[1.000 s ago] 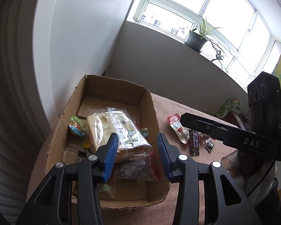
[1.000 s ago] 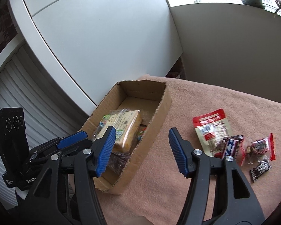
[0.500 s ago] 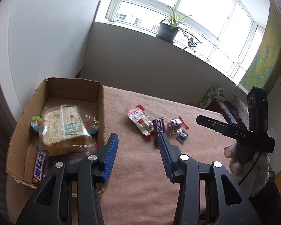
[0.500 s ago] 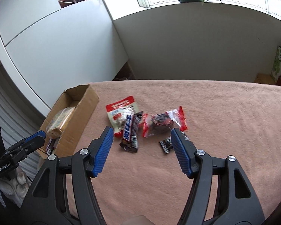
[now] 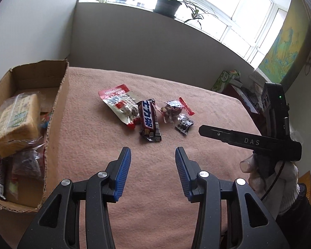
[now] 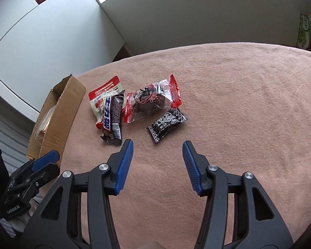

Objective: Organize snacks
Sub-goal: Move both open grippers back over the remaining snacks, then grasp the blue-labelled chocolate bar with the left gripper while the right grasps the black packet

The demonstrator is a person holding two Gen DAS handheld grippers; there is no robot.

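Right wrist view: right claw (image 6: 157,151) stands wide and empty; small black candy packet (image 6: 167,122) lies just ahead on the bench (image 6: 238,103). It looks light, crinkly, slippery; better pinch across its middle.
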